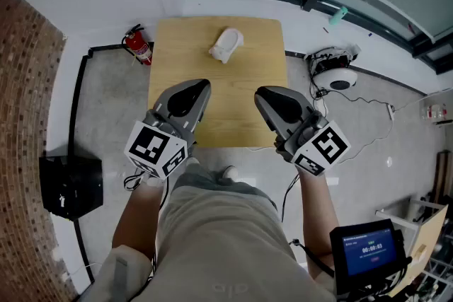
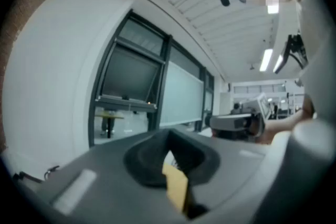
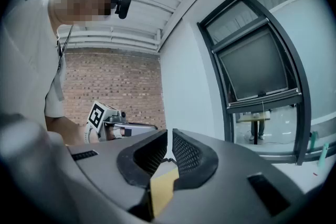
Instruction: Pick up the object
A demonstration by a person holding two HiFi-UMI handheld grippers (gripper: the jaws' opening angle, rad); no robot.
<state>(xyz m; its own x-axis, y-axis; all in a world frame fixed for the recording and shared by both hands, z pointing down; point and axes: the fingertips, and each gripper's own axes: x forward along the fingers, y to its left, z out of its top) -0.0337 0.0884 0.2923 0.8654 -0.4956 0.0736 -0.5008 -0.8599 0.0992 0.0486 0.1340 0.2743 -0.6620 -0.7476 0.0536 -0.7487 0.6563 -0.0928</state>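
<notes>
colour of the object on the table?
The object is white, lying on the light wooden table. The head view shows it best.

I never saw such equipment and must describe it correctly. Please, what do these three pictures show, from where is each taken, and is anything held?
There is no robot: a person holds a hand tool with a two-finger claw in each hand. One picture comes from a camera on the person's head, looking down. There the left claw and the right claw reach over the near part of a wooden table. One white object, crumpled-looking, lies at the table's far side, apart from both claws. The other two pictures come from a camera on each tool, looking along its claw. Both claws are shut and empty.
</notes>
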